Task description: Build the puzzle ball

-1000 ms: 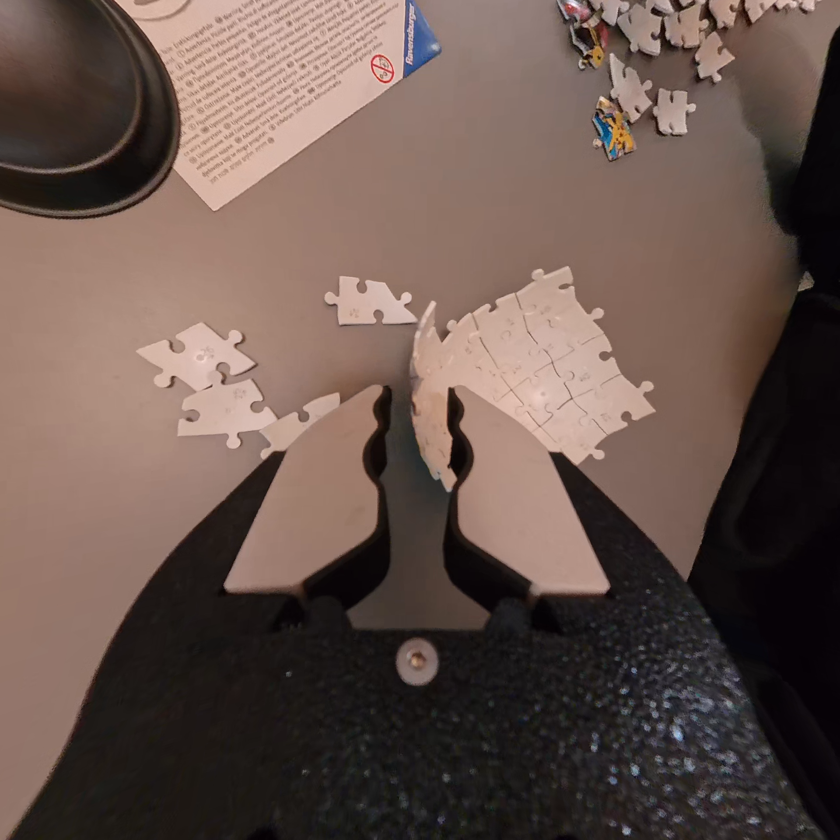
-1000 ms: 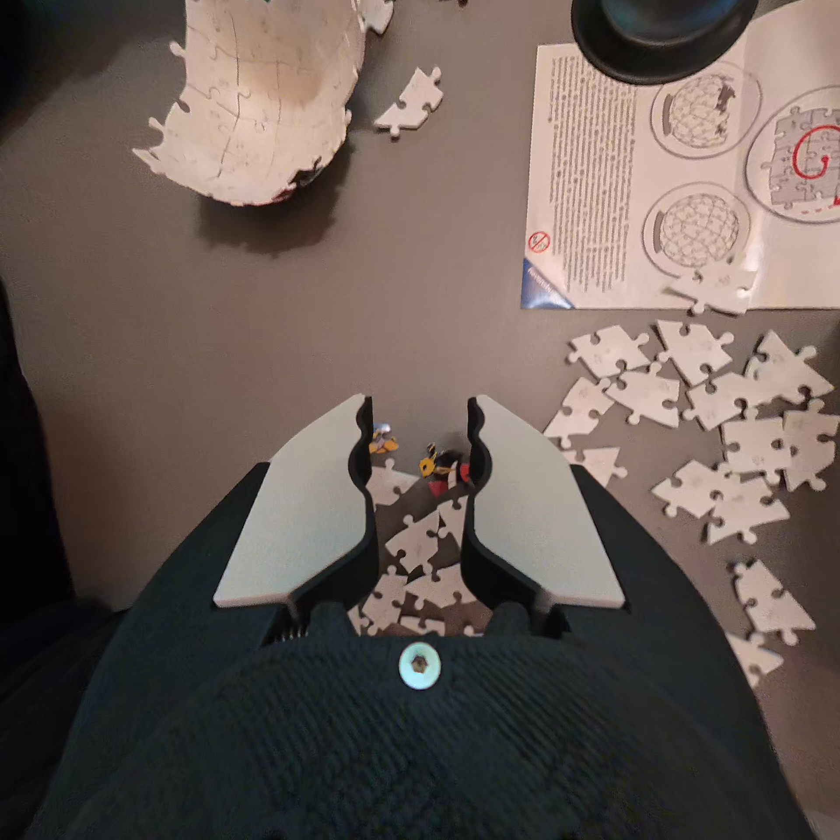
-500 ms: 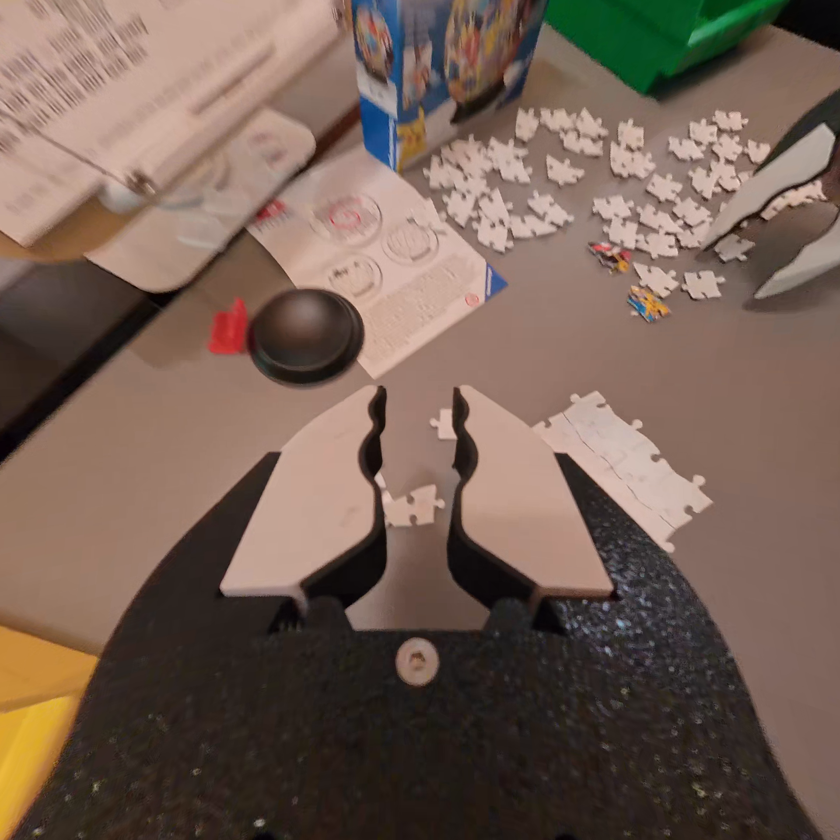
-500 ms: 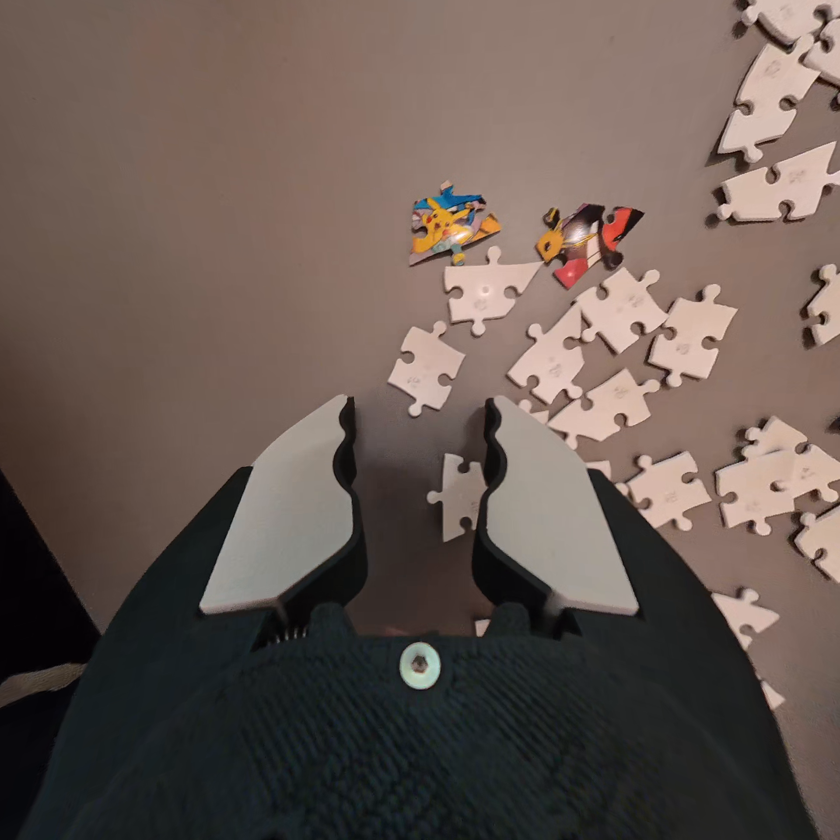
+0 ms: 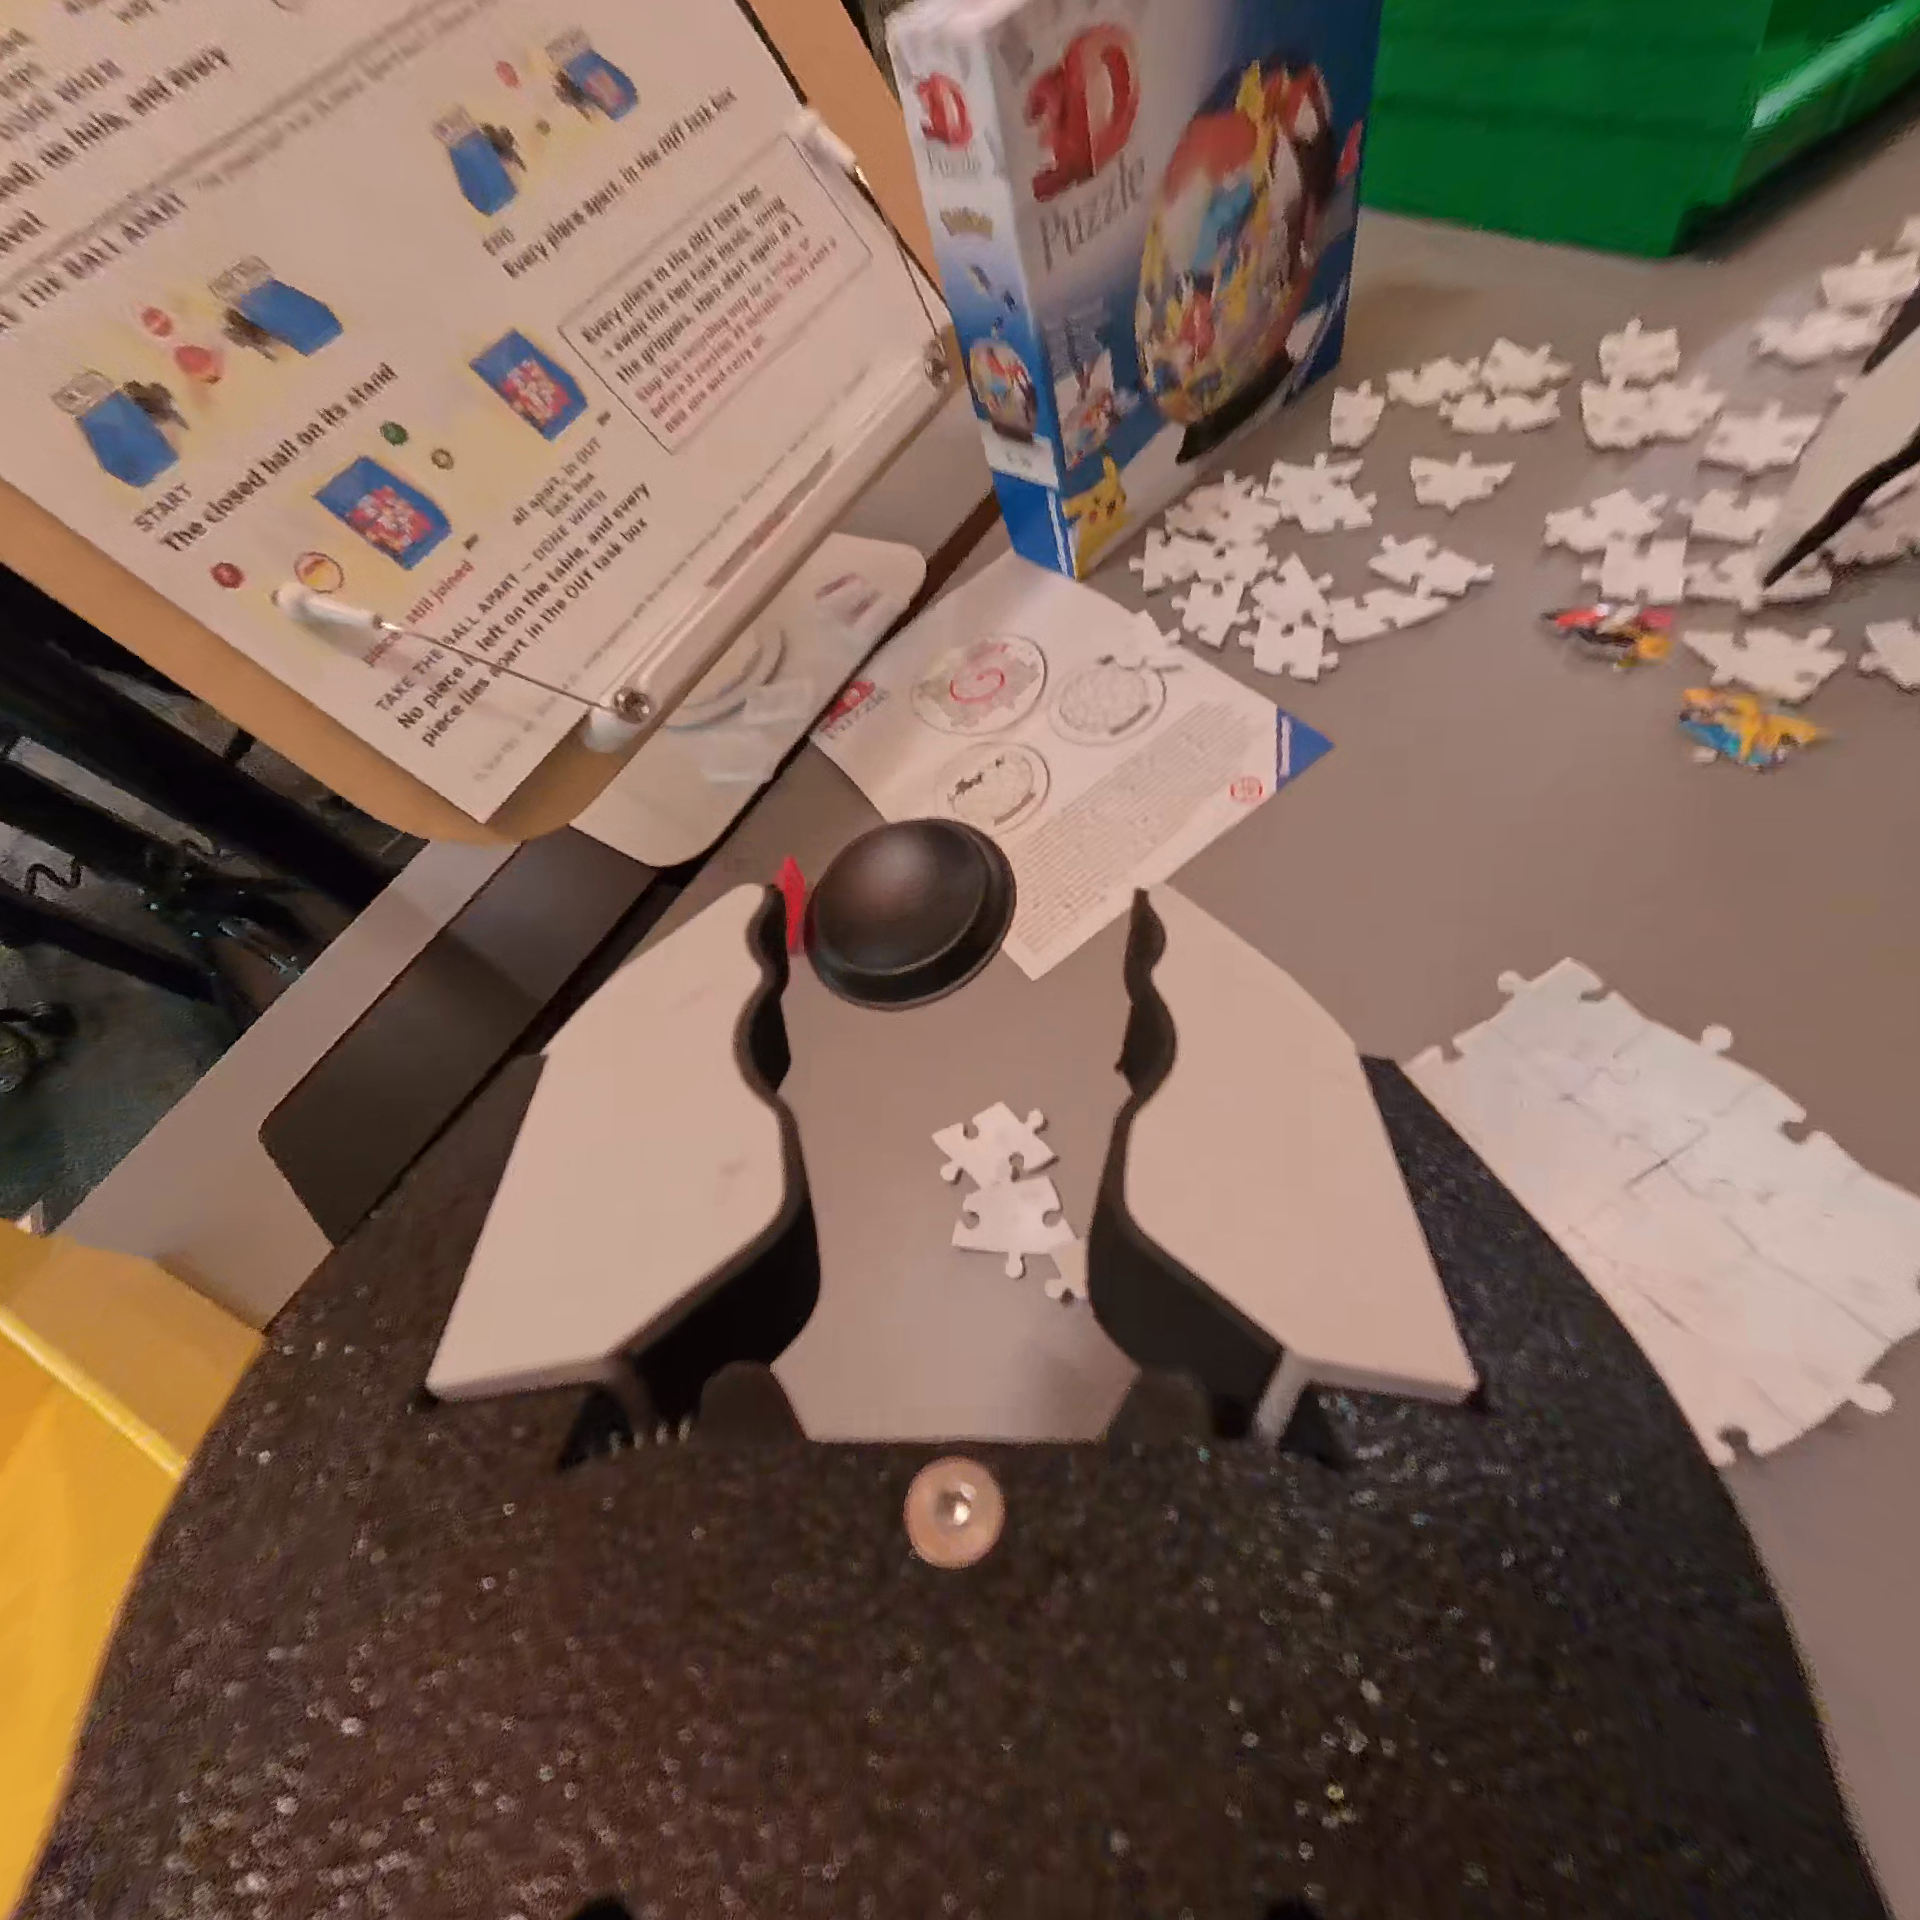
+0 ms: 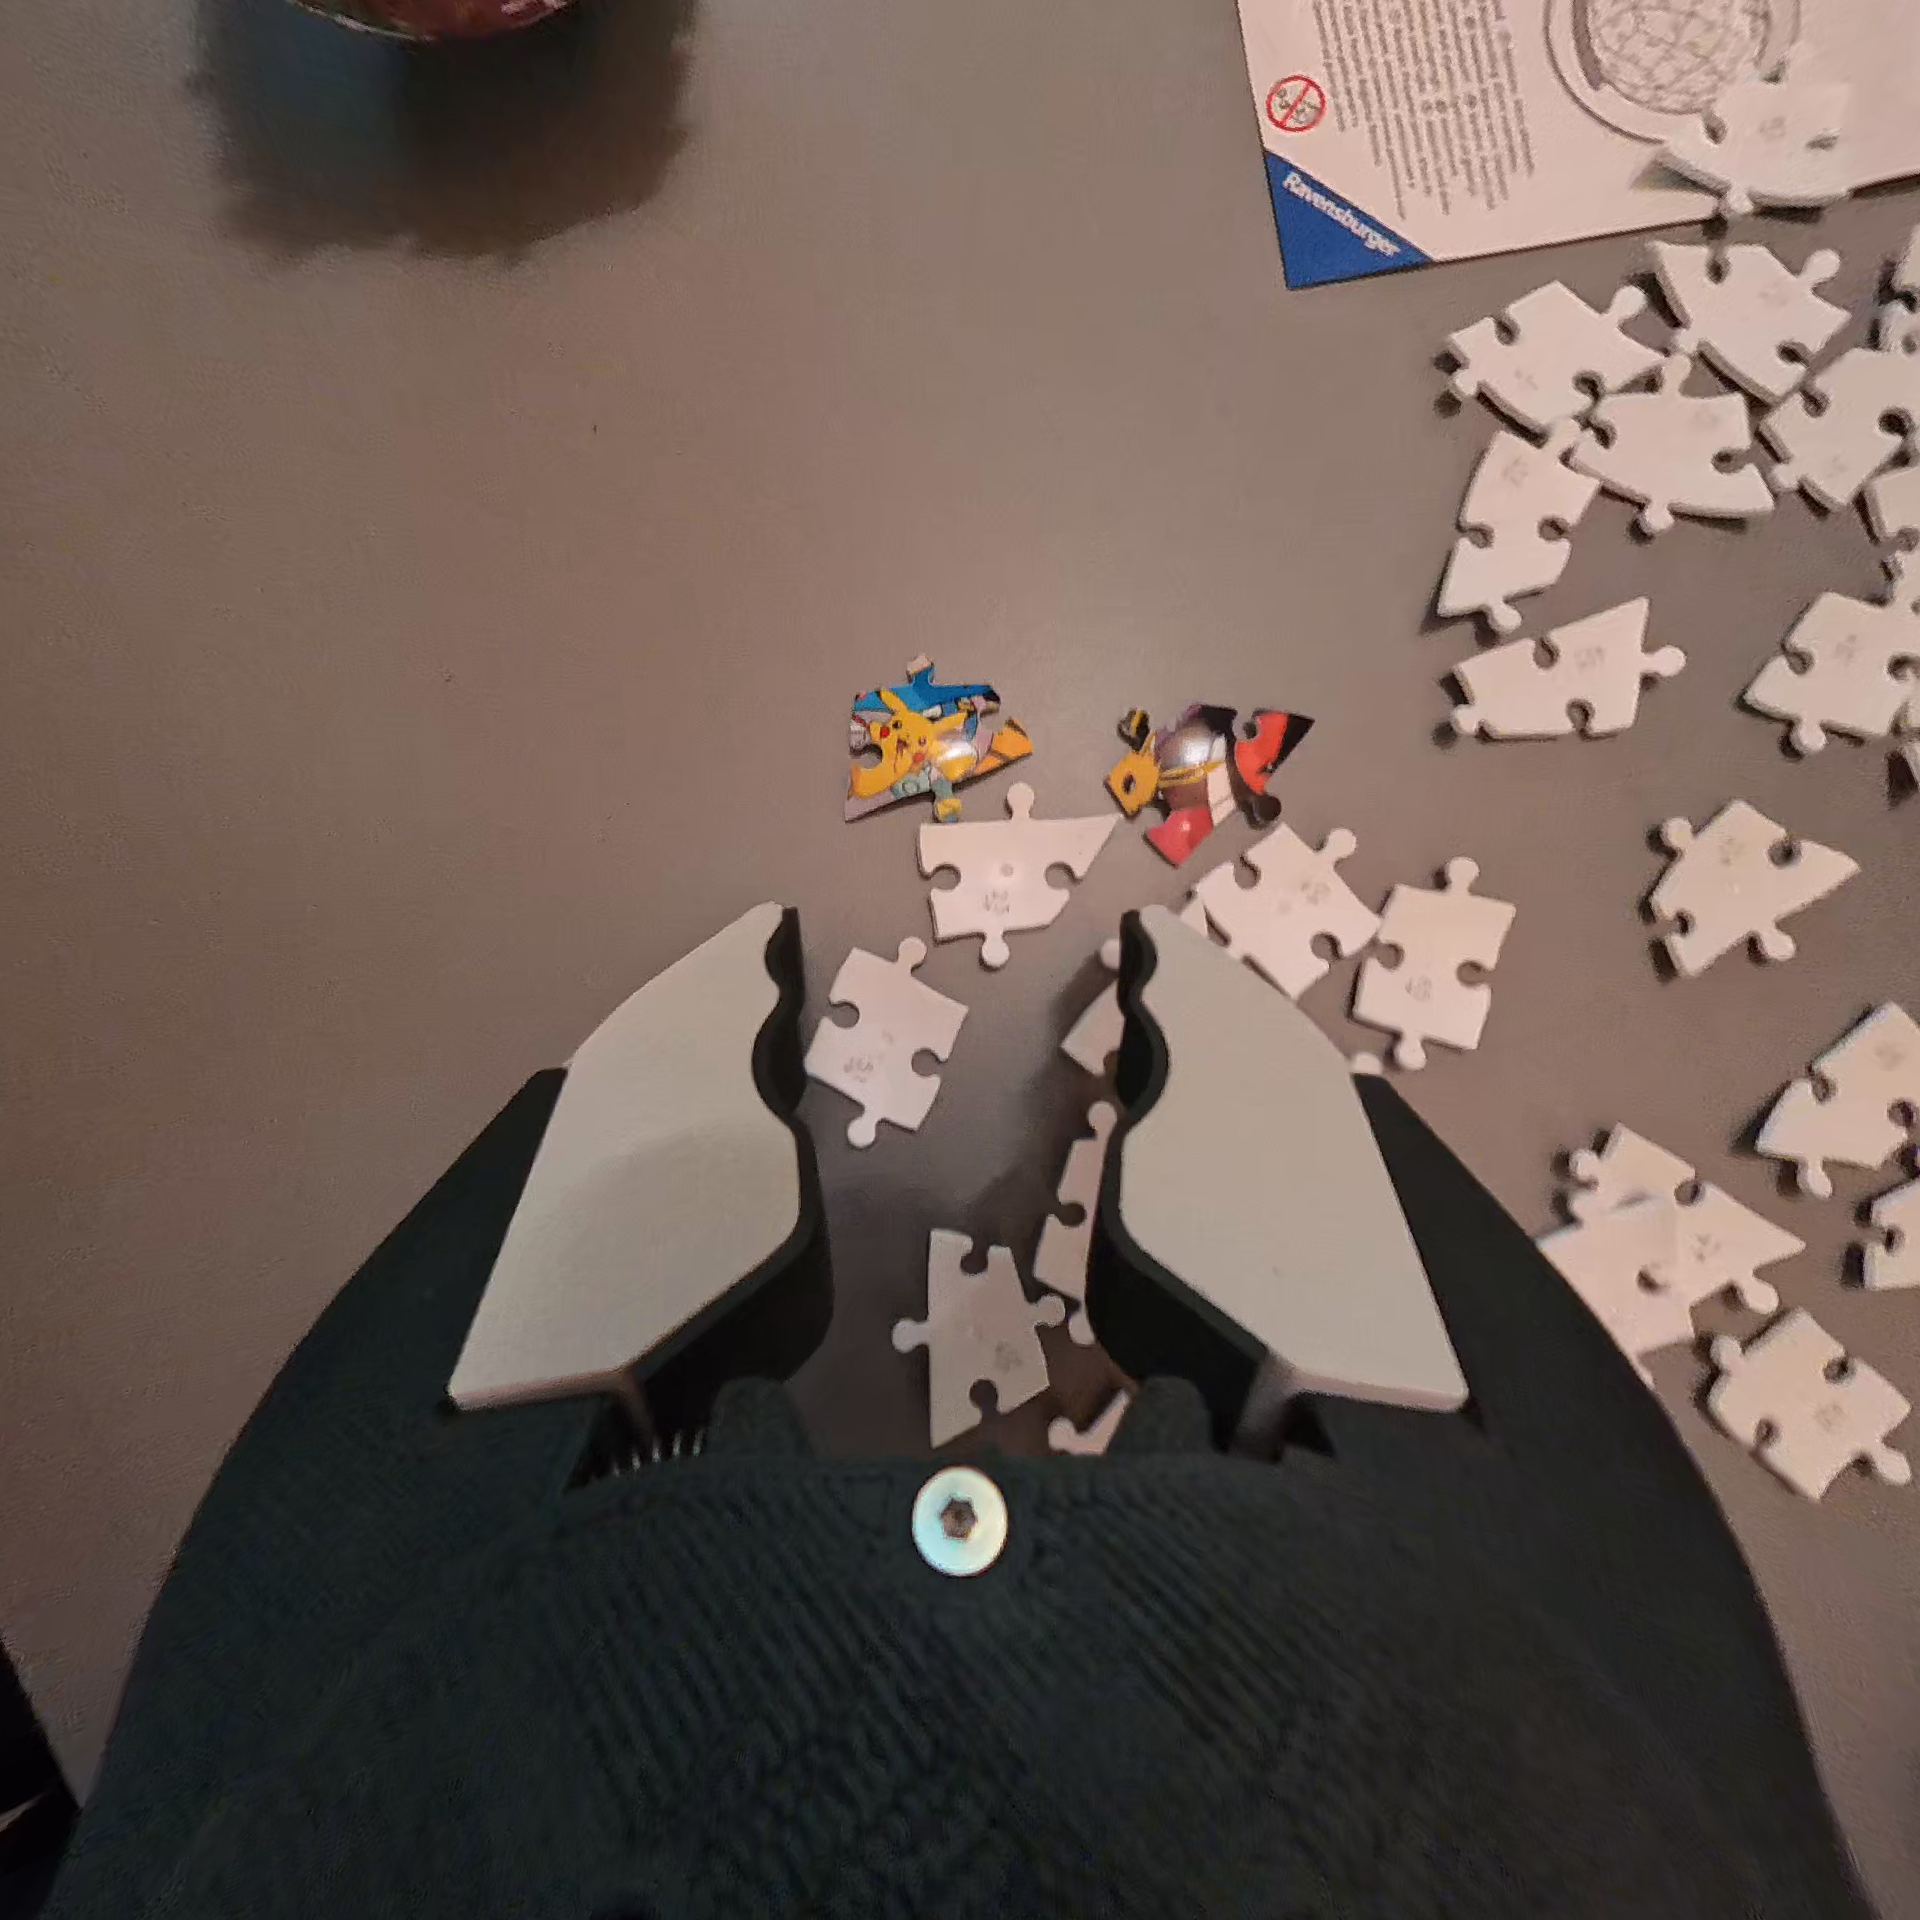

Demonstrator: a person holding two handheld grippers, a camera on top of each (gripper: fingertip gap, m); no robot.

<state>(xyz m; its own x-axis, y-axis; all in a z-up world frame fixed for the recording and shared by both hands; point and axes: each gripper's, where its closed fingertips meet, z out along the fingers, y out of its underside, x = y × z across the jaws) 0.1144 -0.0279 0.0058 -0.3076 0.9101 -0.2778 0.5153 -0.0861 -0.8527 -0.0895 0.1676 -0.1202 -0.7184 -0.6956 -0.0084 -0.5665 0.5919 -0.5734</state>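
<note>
My left gripper (image 5: 954,914) is open and empty, held above the grey table. A few loose white puzzle pieces (image 5: 997,1195) lie on the table between its fingers. A joined panel of white pieces (image 5: 1662,1195) lies to its right. The black ball stand (image 5: 909,925) sits just beyond its fingertips. My right gripper (image 6: 961,920) is open and empty, low over scattered white pieces (image 6: 1621,447). One white piece (image 6: 982,1330) lies between its fingers. Two coloured pieces (image 6: 930,743) (image 6: 1205,769) lie face up just ahead. The right gripper also shows at the far right of the left wrist view (image 5: 1860,468).
The puzzle box (image 5: 1143,260) stands at the back beside a folded leaflet (image 5: 1070,748), which also shows in the right wrist view (image 6: 1507,125). An instruction board (image 5: 416,364) leans over the table's left edge. A green bin (image 5: 1610,104) stands behind. A yellow box (image 5: 62,1455) is at the near left. Tip to tip, the grippers are about 30 cm apart.
My left gripper let go of the joined panel, which now lies on the table, rose and tilted up, then opened wide. My right gripper moved over the loose pieces and opened wider.
</note>
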